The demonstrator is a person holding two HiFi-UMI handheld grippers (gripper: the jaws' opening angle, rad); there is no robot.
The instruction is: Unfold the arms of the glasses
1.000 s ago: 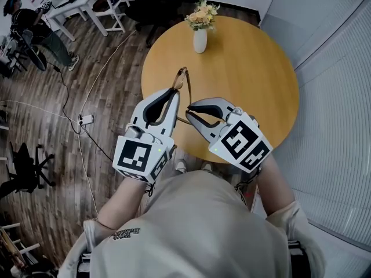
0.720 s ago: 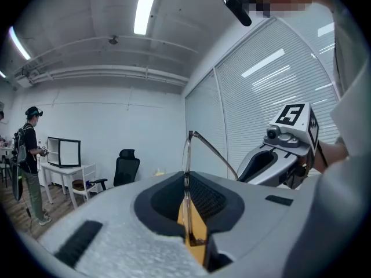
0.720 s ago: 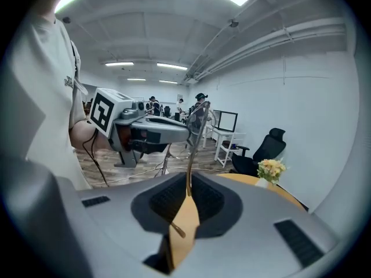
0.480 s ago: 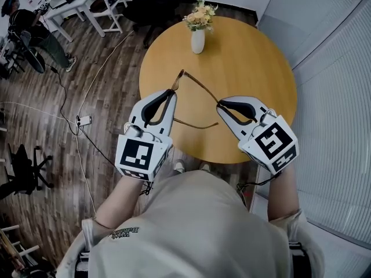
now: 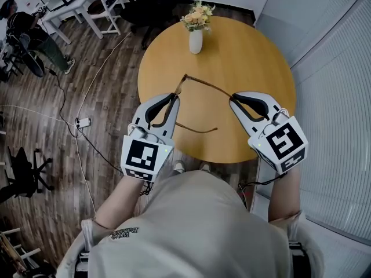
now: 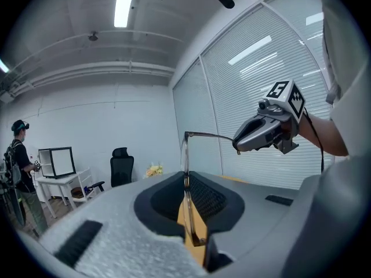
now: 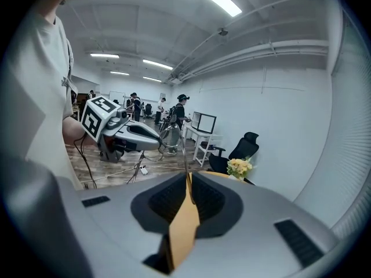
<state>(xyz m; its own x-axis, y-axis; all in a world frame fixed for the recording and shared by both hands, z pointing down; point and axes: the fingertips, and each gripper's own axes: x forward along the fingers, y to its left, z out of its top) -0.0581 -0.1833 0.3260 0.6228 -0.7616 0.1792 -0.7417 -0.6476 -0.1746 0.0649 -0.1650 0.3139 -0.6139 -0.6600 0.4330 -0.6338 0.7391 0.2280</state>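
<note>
Over the round wooden table (image 5: 243, 51), left tool (image 5: 173, 98) and right tool (image 5: 234, 98) clamp thin-framed glasses (image 5: 204, 83).

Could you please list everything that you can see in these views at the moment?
table: 1, light wood, round, below both tools
vase: 1, white, with pale flowers, near the table's far edge
glasses: 1, thin brown frame, held above the table between the tools
office chair: 1, black, beyond the table
desk: 1, white, far left on the wood floor
power strip: 1, white, on the floor left of the table, among cables
bystanders: several, dark clothes, far across the room
left tool: 1, white and black, shut on the glasses' front
right tool: 1, white and black, shut on the end of one outstretched arm of the glasses
</note>
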